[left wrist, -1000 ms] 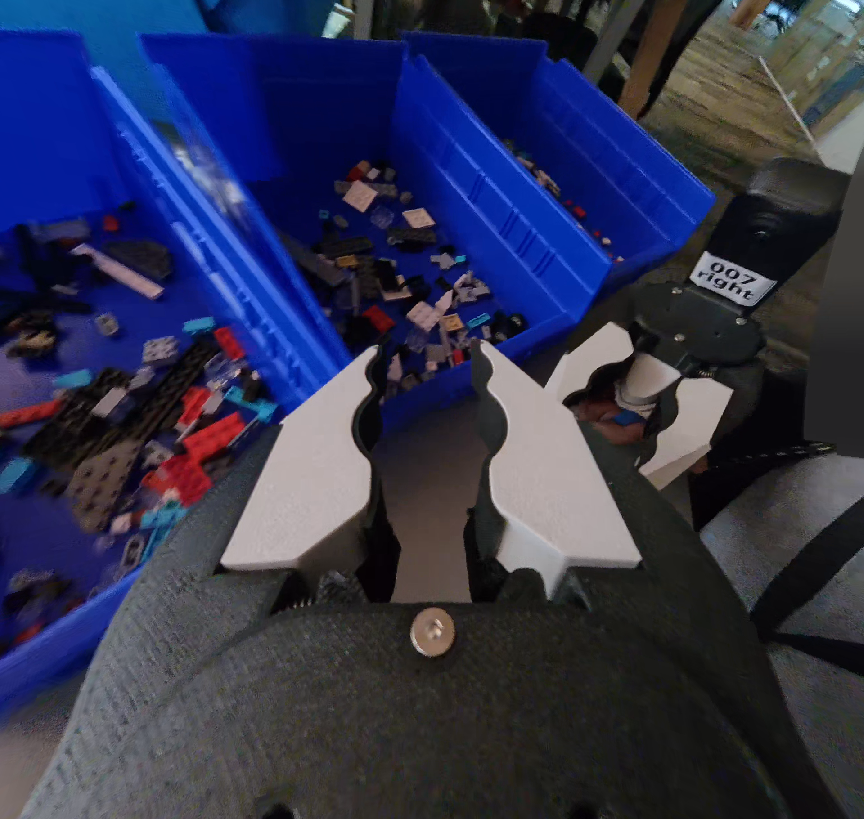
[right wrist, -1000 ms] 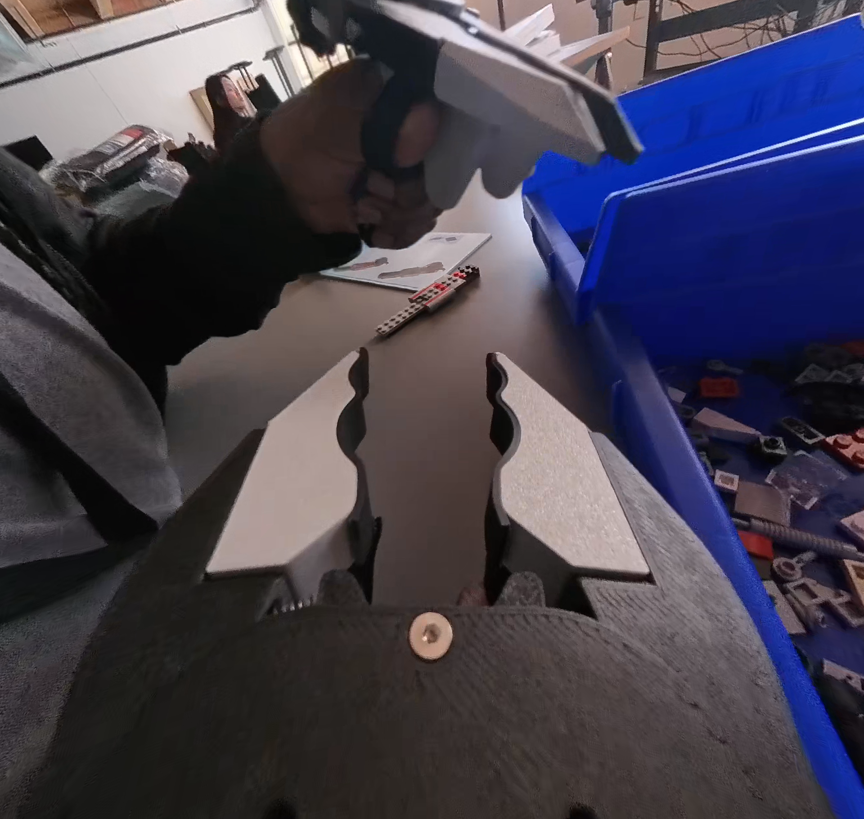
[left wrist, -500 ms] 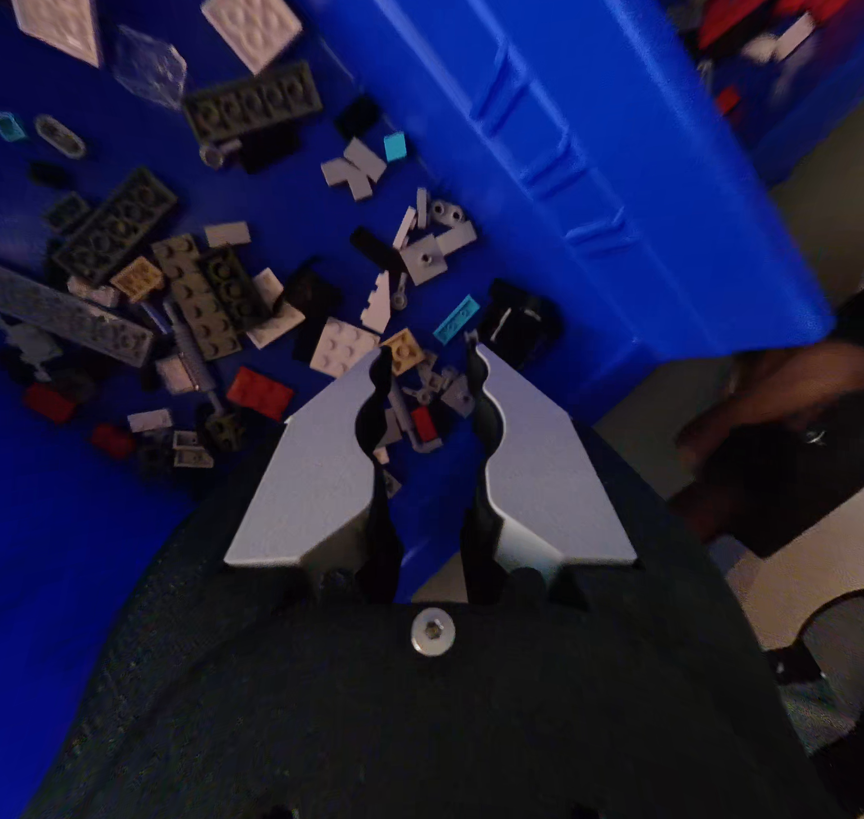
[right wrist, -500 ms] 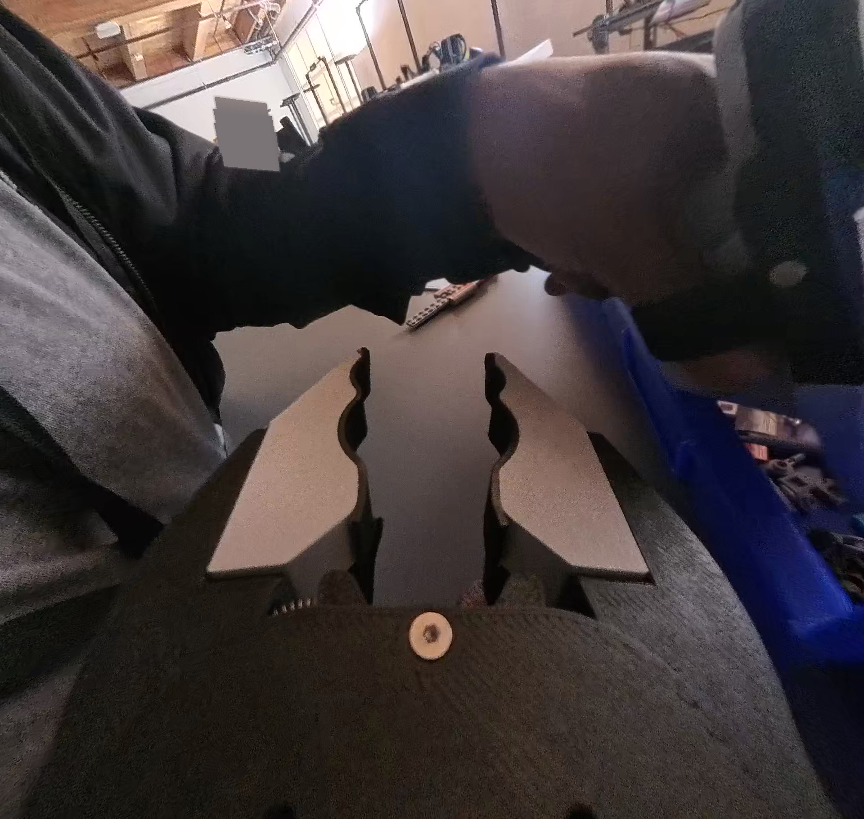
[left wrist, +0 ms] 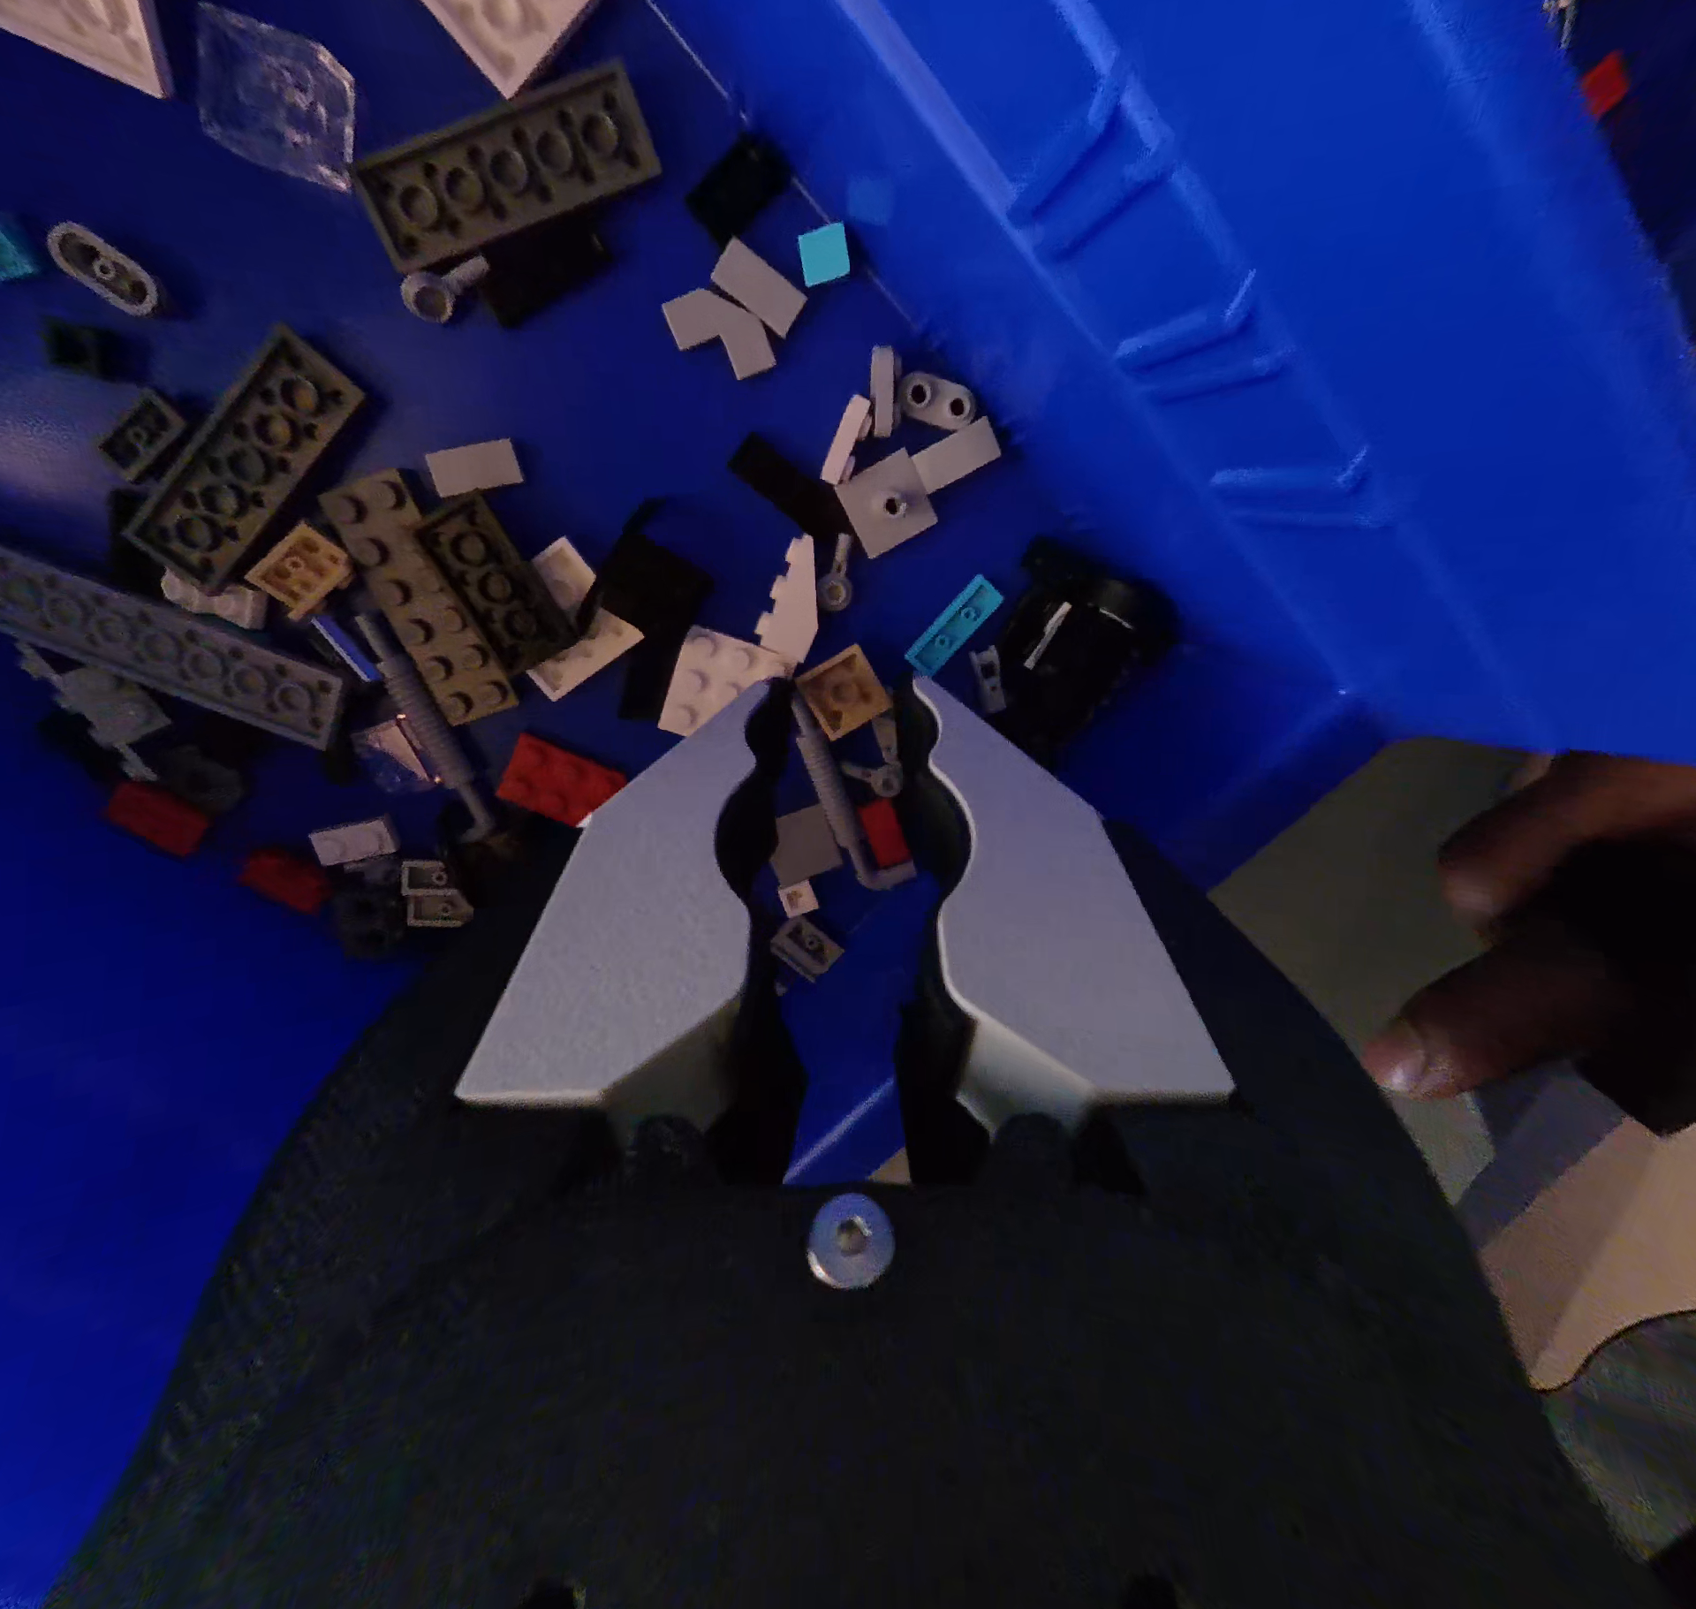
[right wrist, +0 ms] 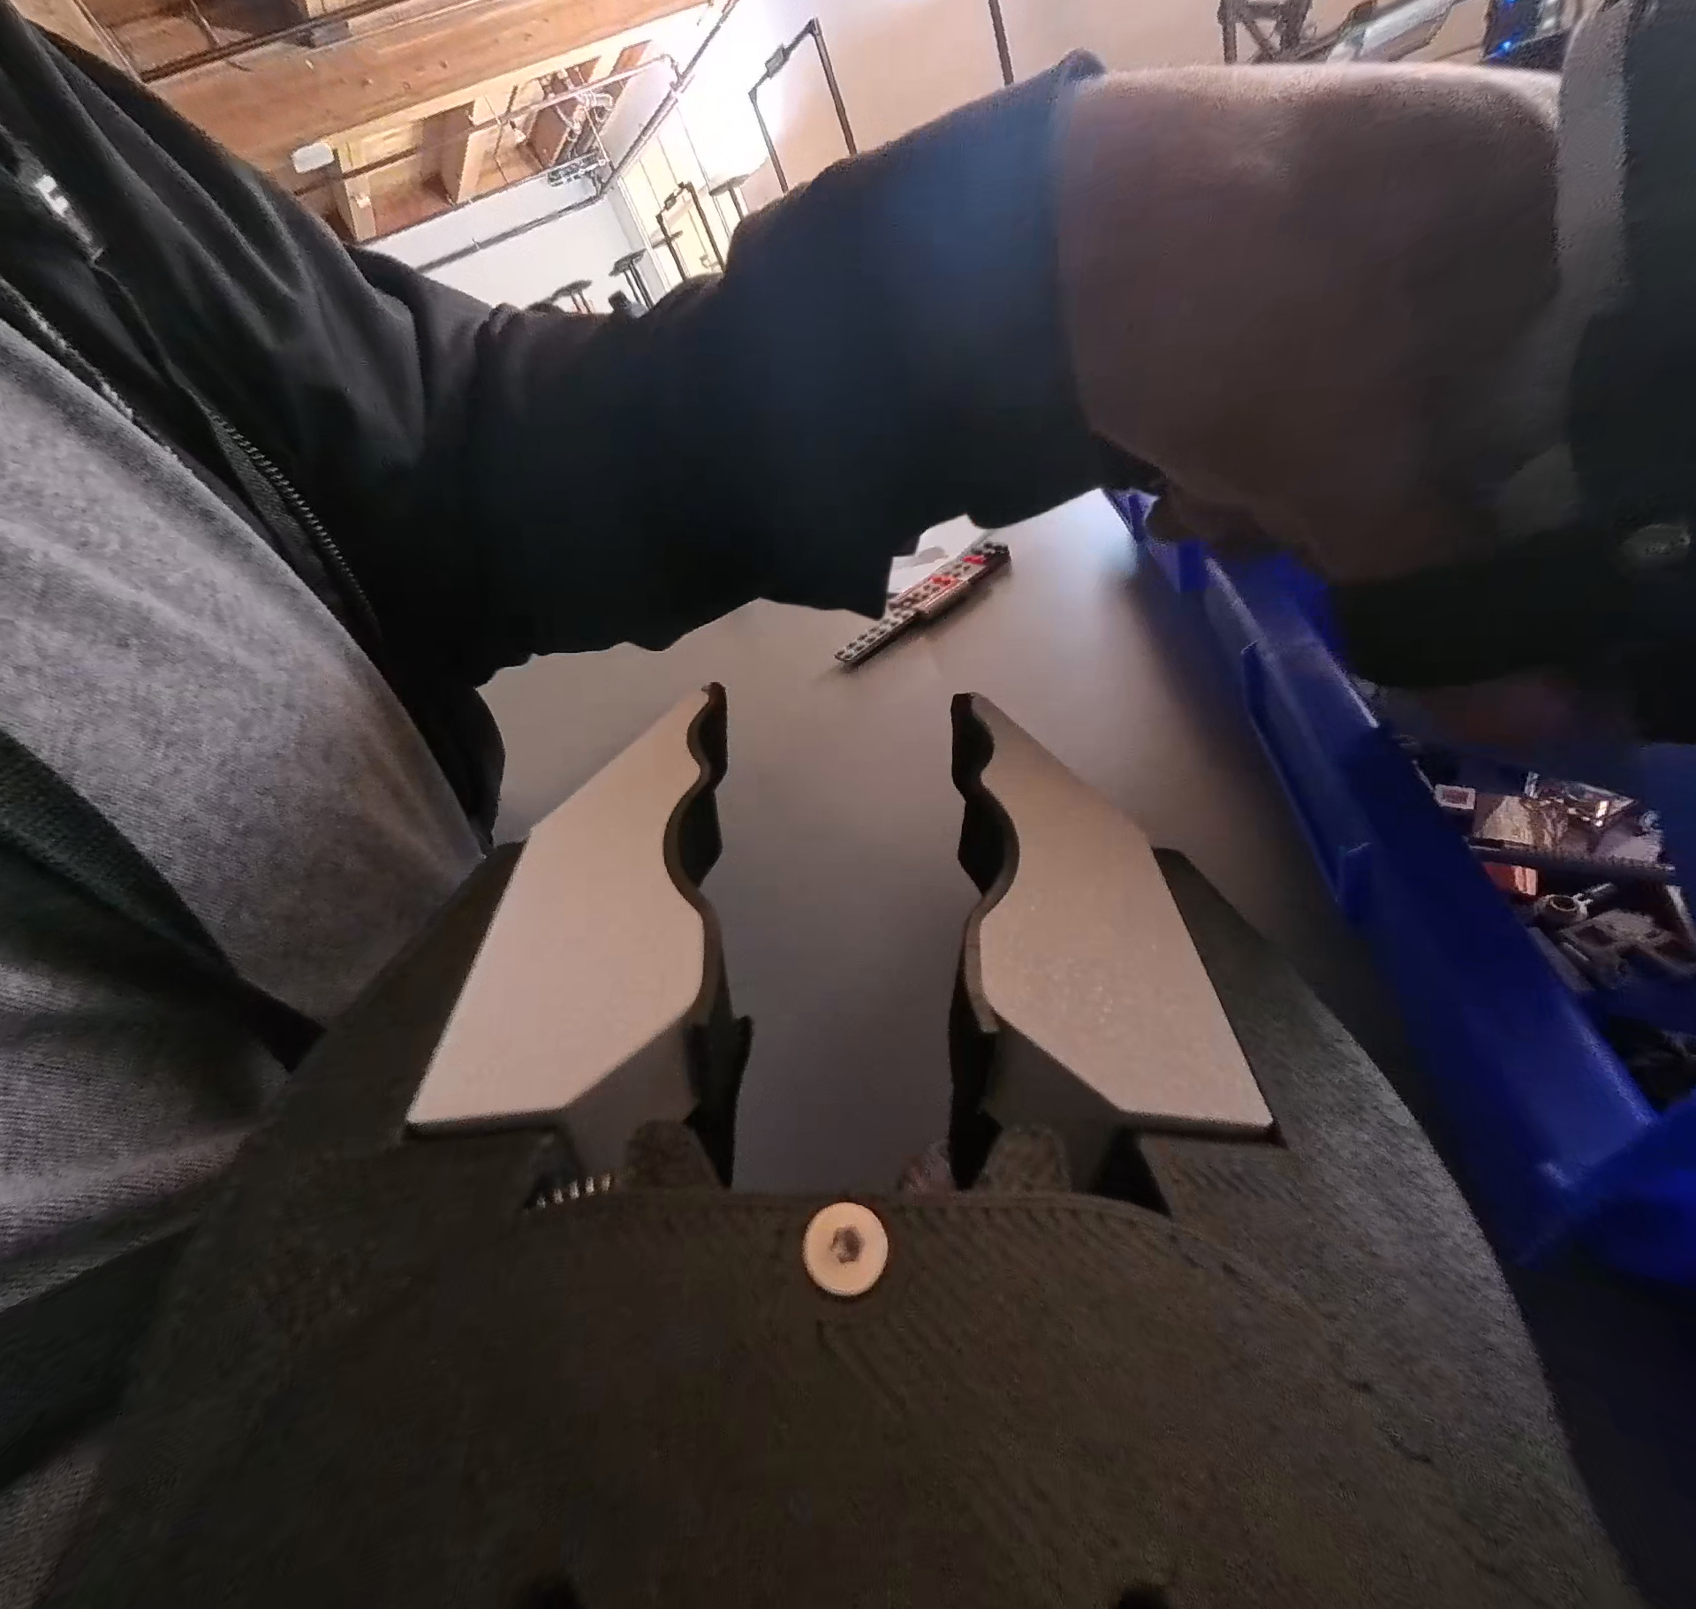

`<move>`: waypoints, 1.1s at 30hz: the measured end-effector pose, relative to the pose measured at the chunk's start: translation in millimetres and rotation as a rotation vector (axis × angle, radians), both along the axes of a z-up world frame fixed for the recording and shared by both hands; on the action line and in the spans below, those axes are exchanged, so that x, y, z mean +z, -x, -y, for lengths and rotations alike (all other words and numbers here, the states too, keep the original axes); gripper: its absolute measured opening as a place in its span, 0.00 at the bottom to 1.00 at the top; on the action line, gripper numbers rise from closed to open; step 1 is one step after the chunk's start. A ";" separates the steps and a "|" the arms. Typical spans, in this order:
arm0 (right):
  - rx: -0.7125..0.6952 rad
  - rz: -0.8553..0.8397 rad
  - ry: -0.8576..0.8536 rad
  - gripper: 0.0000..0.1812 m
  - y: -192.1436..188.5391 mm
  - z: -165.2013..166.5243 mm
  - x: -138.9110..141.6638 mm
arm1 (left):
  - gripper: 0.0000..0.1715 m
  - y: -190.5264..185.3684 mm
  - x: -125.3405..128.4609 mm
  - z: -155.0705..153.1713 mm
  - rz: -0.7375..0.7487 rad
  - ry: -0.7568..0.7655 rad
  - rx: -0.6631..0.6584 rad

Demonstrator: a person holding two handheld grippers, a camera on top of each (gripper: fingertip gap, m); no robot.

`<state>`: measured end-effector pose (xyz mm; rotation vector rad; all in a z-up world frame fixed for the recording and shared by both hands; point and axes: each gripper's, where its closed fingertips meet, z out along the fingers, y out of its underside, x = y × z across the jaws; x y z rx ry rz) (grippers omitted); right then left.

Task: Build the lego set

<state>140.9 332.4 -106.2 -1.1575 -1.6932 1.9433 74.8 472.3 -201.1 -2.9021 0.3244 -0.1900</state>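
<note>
My left gripper (left wrist: 844, 693) is open and empty, reaching down into a blue bin (left wrist: 1193, 298) of loose lego pieces. Its tips hover just above a small tan plate (left wrist: 840, 693), with a grey ridged axle (left wrist: 826, 780) and a small red piece (left wrist: 883, 833) between the jaws. My right gripper (right wrist: 835, 707) is open and empty, low over the dark table (right wrist: 826, 830). A long black plate with red pieces on it (right wrist: 927, 601) lies on the table farther ahead.
The bin holds dark grey plates (left wrist: 505, 160), a red brick (left wrist: 555, 780), a turquoise plate (left wrist: 954, 624) and a black part (left wrist: 1083, 629). The person's sleeve (right wrist: 734, 427) and hand (right wrist: 1303, 298) cross above the right gripper. A blue bin (right wrist: 1377, 830) stands at its right.
My left gripper has swung from above the table down into the bin and moved closer to the pieces. The person's arm now crosses the right wrist view. The right gripper has stayed put.
</note>
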 end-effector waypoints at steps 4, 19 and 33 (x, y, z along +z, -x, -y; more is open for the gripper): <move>-0.003 0.003 0.009 0.29 0.5 -1.4 0.3 | 0.16 -5.1 -0.1 0.1 -0.016 -0.005 -0.059; -0.008 0.006 0.015 0.29 1.2 -2.6 0.4 | 0.09 -8.0 -4.7 -1.0 0.012 -0.004 -0.092; -0.025 0.032 -0.026 0.29 5.9 0.8 -5.4 | 0.10 -1.7 74.7 21.6 0.189 -0.398 0.140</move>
